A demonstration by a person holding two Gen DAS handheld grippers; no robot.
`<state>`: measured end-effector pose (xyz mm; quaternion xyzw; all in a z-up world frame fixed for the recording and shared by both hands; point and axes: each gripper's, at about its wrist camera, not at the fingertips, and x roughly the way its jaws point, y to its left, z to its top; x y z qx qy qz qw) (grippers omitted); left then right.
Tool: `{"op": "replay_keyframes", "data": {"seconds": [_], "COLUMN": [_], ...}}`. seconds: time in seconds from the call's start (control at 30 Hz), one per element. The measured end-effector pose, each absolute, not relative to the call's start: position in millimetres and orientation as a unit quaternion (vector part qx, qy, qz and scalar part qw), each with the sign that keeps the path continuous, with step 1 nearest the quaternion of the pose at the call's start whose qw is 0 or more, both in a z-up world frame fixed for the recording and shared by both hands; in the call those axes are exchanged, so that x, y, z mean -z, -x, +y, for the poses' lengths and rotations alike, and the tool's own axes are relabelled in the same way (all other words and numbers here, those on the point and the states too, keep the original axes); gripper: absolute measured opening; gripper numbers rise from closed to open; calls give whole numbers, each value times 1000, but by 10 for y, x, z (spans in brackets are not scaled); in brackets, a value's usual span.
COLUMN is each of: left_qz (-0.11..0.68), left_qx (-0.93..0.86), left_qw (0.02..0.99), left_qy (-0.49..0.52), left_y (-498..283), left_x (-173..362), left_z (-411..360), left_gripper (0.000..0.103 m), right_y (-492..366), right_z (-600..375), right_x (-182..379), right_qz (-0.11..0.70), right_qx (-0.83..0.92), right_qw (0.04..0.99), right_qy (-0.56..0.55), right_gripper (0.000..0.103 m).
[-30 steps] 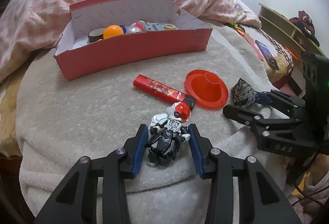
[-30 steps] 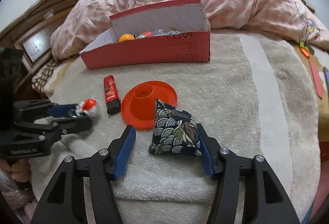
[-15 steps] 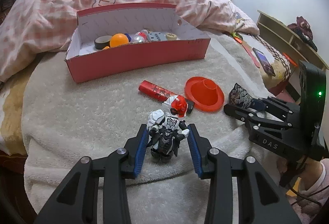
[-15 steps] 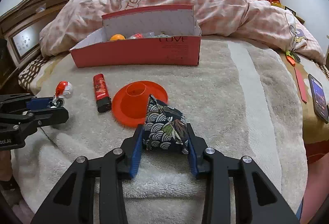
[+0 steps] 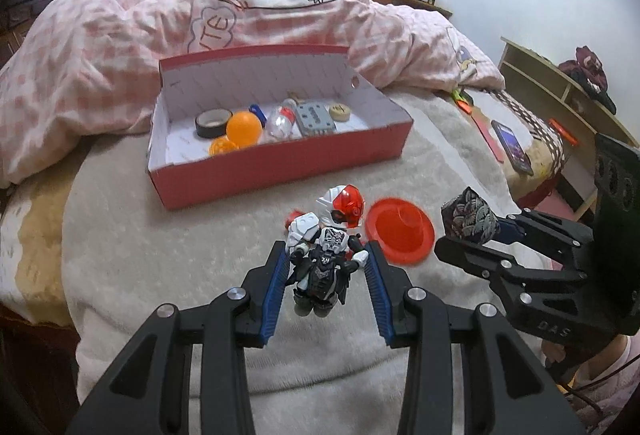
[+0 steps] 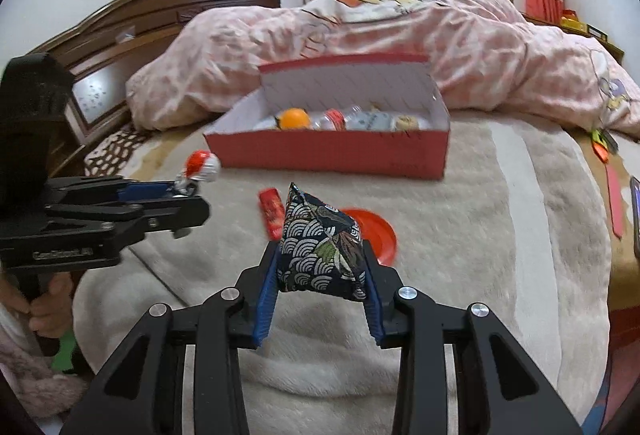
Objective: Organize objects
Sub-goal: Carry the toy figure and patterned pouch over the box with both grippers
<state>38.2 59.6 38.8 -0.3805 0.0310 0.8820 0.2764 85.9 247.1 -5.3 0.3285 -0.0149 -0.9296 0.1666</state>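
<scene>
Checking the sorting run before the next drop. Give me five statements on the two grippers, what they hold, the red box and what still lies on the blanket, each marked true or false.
1. The left gripper is clamped on the toy robot figure. True.
2. The right gripper is open with nothing in it. False: it is shut on the patterned beanbag.
3. The red box has nothing in it. False: it holds an orange ball, a tape roll and other small items.
4. The red disc lies on the blanket, outside the box. True.
5. The figure's feet rest on the blanket. False: it hangs clear between the fingers.
</scene>
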Motion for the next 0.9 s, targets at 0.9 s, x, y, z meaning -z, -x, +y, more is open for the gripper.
{"op": "replay_keyframes", "data": {"seconds": [0.9], "left_qz": [27], "left_qx": [-902], "left_qw": [255], "left_qy": [347], "left_y": [785], "left_x": [-797], "left_z": [663], "left_gripper": [38], "right_y": [347], "right_z": [2260], "right_x": [-447], "right_qz": [5], "right_qx": [922], "right_qw": [213], "right_qy": [-322], "right_gripper": [38]}}
